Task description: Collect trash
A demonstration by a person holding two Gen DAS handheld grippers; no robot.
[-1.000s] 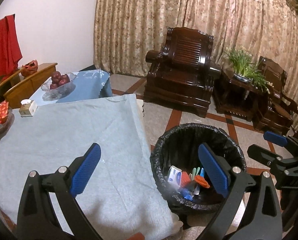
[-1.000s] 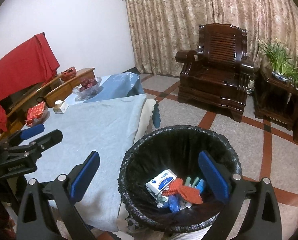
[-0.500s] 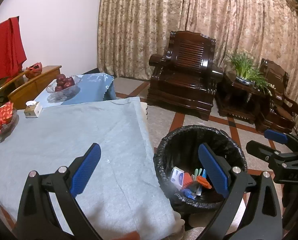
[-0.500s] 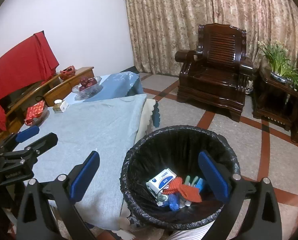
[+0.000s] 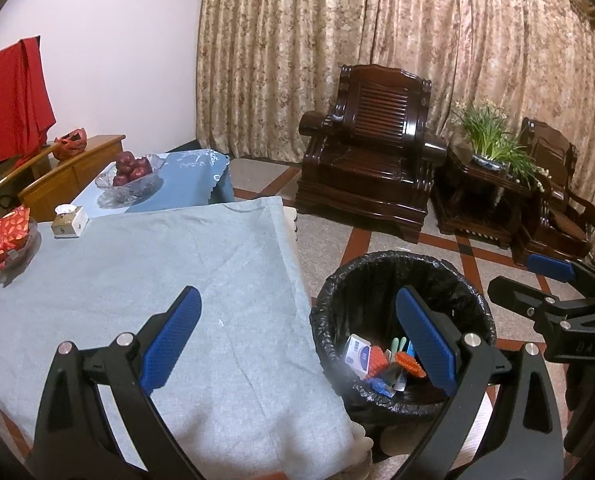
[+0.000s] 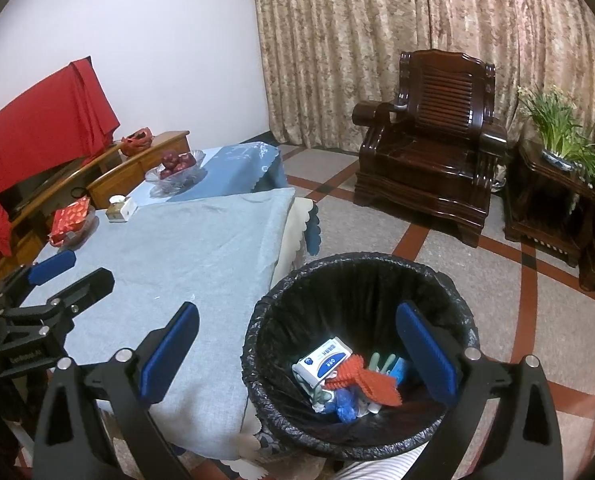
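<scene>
A bin lined with a black bag (image 5: pixel 401 260) (image 6: pixel 357 264) stands on the floor by the table's right edge. Inside lie a white-and-blue box (image 5: pixel 359 354) (image 6: pixel 325 360), an orange ribbed piece (image 5: pixel 409 362) (image 6: pixel 361 378) and several small blue and green bits. My left gripper (image 5: pixel 297 320) hangs open and empty over the table edge and the bin. My right gripper (image 6: pixel 297 320) hangs open and empty above the bin. Each gripper also shows in the other's view: the right gripper (image 5: pixel 521 276) is beside the bin, and the left gripper (image 6: pixel 73 276) is over the cloth.
A grey-blue cloth (image 5: pixel 137 280) (image 6: pixel 185 248) covers the table. At its far end sit a tissue box (image 5: pixel 70 222), a red packet (image 5: pixel 9 236) and a glass bowl of red fruit (image 5: pixel 131 178). A dark wooden armchair (image 5: pixel 369 160) and a potted plant (image 5: pixel 489 152) stand beyond the bin.
Both cameras have drifted slightly, so the scene sits a little lower in the frames. Both grippers stay open and the trash in the bin has not moved.
</scene>
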